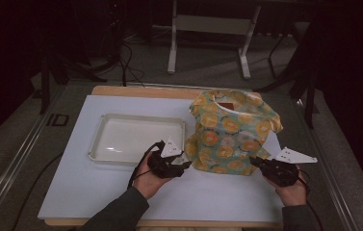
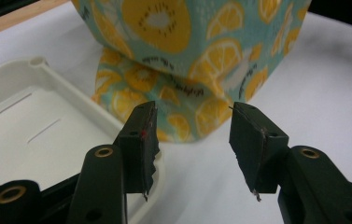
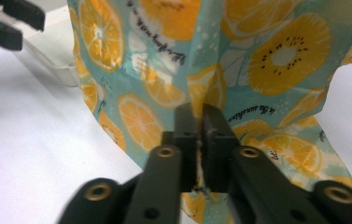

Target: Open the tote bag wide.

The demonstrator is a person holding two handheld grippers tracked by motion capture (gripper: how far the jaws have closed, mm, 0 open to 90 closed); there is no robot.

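Note:
A teal cloth (image 1: pixel 229 132) printed with orange and kiwi slices is bundled upright around something on the white board; a reddish-brown patch (image 1: pixel 226 104) shows at its open top. My right gripper (image 1: pixel 253 160) is at the bundle's lower right corner, and in the right gripper view it (image 3: pixel 197 109) is shut on a fold of the cloth (image 3: pixel 257 60). My left gripper (image 1: pixel 185 165) sits by the bundle's lower left flap. Its jaws (image 2: pixel 193 109) stand open and nothing is between them, with the cloth (image 2: pixel 187 42) just beyond the tips.
A shallow white tray (image 1: pixel 97 144) lies left of the bundle, its rim (image 2: pixel 38 63) close beside my left jaw. The white board (image 1: pixel 97 192) rests on a wooden tabletop (image 1: pixel 136 90). Beyond the table stand a frame's white legs (image 1: pixel 172 48) on a dark floor.

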